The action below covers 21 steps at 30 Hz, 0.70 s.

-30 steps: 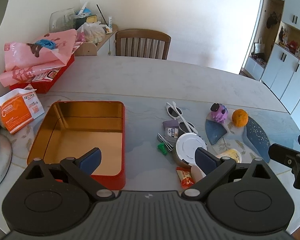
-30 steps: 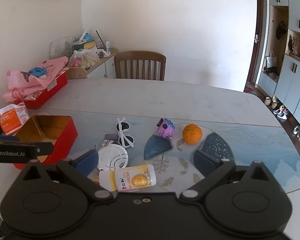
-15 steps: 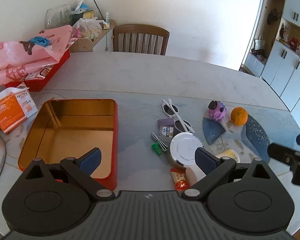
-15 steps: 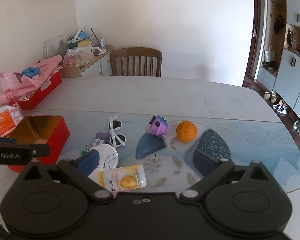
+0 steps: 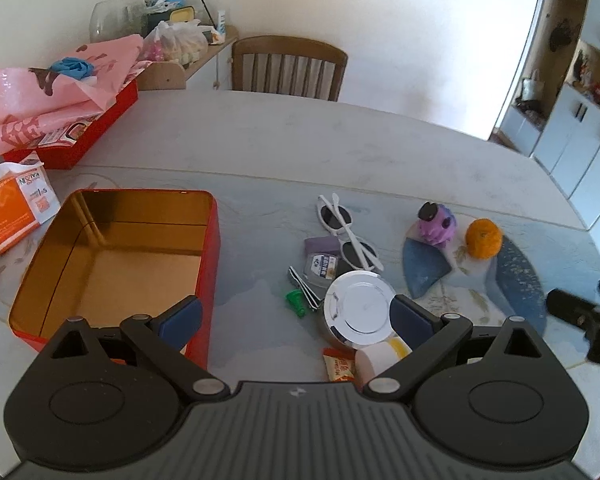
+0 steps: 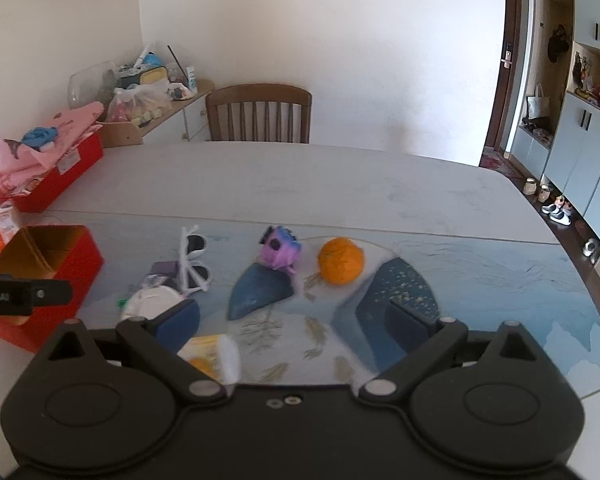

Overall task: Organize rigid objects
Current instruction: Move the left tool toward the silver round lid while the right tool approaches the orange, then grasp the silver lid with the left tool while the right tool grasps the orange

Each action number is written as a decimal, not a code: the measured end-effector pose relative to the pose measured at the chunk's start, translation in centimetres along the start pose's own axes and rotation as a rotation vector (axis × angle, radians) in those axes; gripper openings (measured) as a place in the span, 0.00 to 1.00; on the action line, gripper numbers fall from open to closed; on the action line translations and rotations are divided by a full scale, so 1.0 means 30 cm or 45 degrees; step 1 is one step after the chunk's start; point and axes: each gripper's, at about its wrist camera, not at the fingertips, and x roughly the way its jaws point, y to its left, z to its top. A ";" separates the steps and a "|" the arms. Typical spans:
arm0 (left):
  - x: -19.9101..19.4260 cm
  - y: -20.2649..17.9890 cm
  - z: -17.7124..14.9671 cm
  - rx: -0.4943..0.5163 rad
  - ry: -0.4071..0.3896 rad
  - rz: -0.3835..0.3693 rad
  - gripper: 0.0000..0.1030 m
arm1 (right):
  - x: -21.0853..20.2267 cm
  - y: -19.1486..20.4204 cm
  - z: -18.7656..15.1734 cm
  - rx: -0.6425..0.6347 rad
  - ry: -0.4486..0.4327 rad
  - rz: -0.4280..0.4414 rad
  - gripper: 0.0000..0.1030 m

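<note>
An open red tin (image 5: 112, 256) with a gold inside sits empty at the left of the table; its corner shows in the right wrist view (image 6: 60, 256). Right of it lie white sunglasses (image 5: 348, 236), a round silver tin (image 5: 360, 312), a green clip (image 5: 296, 302), a snack packet (image 5: 340, 366), a white-capped yellow bottle (image 6: 214, 354), a purple toy (image 6: 280, 250) and an orange (image 6: 340, 260). My left gripper (image 5: 296, 316) hangs open above the near table edge, between the red tin and the silver tin. My right gripper (image 6: 296, 318) is open over the blue-patterned mat, with the bottle by its left finger.
A red box (image 5: 72, 136) under pink bags stands at the far left, an orange-and-white packet (image 5: 12, 208) near it. A wooden chair (image 5: 288, 68) stands behind the table, a cluttered side shelf (image 5: 180, 44) by the wall, cabinets (image 6: 580, 140) to the right.
Both grippers have pulled back and shifted; the red tin and clutter slid lower-left in the left view, and the bottle dropped lower-left in the right view. Both stayed open.
</note>
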 end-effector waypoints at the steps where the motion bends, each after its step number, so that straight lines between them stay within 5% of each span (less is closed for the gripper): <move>1: 0.007 -0.007 0.001 0.007 0.001 0.011 0.97 | 0.015 -0.017 0.004 -0.006 0.005 -0.006 0.96; 21: 0.277 -0.202 0.012 0.087 0.157 0.033 0.97 | 0.349 -0.188 0.107 -0.174 0.110 0.068 0.91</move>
